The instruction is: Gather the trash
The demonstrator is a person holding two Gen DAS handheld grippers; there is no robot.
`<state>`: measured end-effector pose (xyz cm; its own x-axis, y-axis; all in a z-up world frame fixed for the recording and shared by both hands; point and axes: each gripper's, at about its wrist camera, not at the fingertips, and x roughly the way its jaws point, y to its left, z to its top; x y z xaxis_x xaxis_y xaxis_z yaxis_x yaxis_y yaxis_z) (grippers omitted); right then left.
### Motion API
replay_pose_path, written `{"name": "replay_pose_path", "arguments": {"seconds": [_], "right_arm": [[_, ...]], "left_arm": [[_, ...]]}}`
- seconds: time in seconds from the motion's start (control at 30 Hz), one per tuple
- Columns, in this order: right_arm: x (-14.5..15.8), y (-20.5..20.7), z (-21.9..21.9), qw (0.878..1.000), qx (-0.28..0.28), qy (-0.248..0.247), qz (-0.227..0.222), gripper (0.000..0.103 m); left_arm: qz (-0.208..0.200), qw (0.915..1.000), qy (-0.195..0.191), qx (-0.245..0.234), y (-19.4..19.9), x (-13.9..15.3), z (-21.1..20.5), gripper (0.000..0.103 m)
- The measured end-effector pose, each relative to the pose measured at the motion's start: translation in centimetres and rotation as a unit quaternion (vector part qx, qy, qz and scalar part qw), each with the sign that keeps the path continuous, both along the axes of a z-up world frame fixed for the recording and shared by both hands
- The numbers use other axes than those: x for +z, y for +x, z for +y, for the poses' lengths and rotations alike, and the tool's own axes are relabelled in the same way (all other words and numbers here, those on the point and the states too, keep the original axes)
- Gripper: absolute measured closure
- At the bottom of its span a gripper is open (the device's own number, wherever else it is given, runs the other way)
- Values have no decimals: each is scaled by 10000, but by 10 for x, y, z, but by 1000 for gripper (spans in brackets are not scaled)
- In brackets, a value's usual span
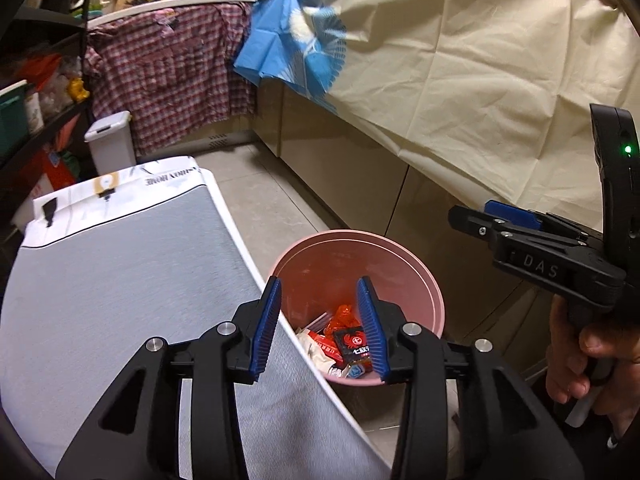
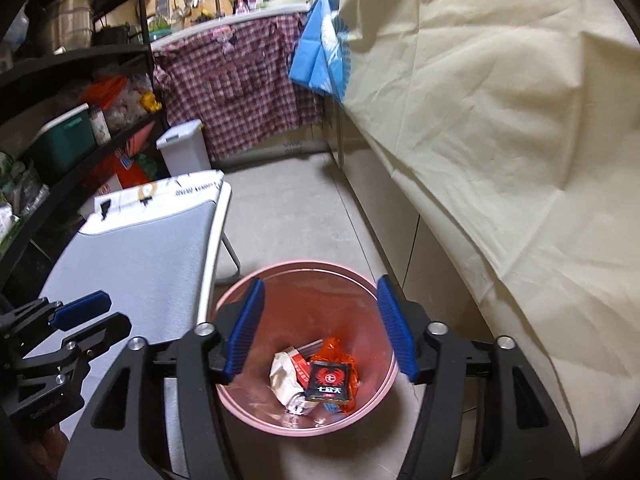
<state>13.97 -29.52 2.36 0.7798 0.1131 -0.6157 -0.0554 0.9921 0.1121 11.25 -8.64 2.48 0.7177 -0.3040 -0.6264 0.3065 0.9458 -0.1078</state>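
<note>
A pink bin point(image 1: 400, 256) point(image 2: 248, 412) stands on the floor beside a low grey table point(image 1: 120, 272) point(image 2: 132, 264). Inside lie a black packet with a red emblem point(image 1: 354, 344) point(image 2: 330, 380), an orange wrapper point(image 1: 344, 316) point(image 2: 334, 350) and crumpled white paper point(image 2: 284, 380). My left gripper point(image 1: 322, 328) is open and empty above the table's edge and the bin. My right gripper point(image 2: 320, 326) is open and empty right over the bin. The right gripper also shows in the left wrist view point(image 1: 472, 220), and the left gripper in the right wrist view point(image 2: 108, 312).
A cream cloth point(image 1: 480, 60) point(image 2: 500, 100) drapes the counter on the right. A checked cloth point(image 1: 172, 72) point(image 2: 240, 80) hangs at the back. A white lidded bin point(image 1: 110, 140) point(image 2: 182, 148) stands by dark shelves point(image 2: 72, 60) on the left. Tiled floor point(image 2: 288, 208) runs between.
</note>
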Motion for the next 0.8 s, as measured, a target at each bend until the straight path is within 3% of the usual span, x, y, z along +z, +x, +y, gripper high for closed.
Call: {"name": "replay_pose_path", "arguments": {"seconds": [0.3,0.4,0.57,0.63,0.8], "right_arm": [[25,-75,3,9976,-19,248,-639,7],[28,-98,8,9974,-9,147,-711,6],[31,-140,9,9972,-109,-7,-741,5],[30,-152,7,9974,-200,-55,-689,5],[24,-165,9,9980,-207,-172,-574,5]], "left_arm": [[-290,9990,-89,343,-63,24,16,33],[-282,9971,-229,674,-82,28,23,30],[-210,9931,-147,1144,-114,21,26,26],[-177,9920,-73,1251,-126,17,24,19],[-274,9908,82,1322,-149,12,17,19]]}}
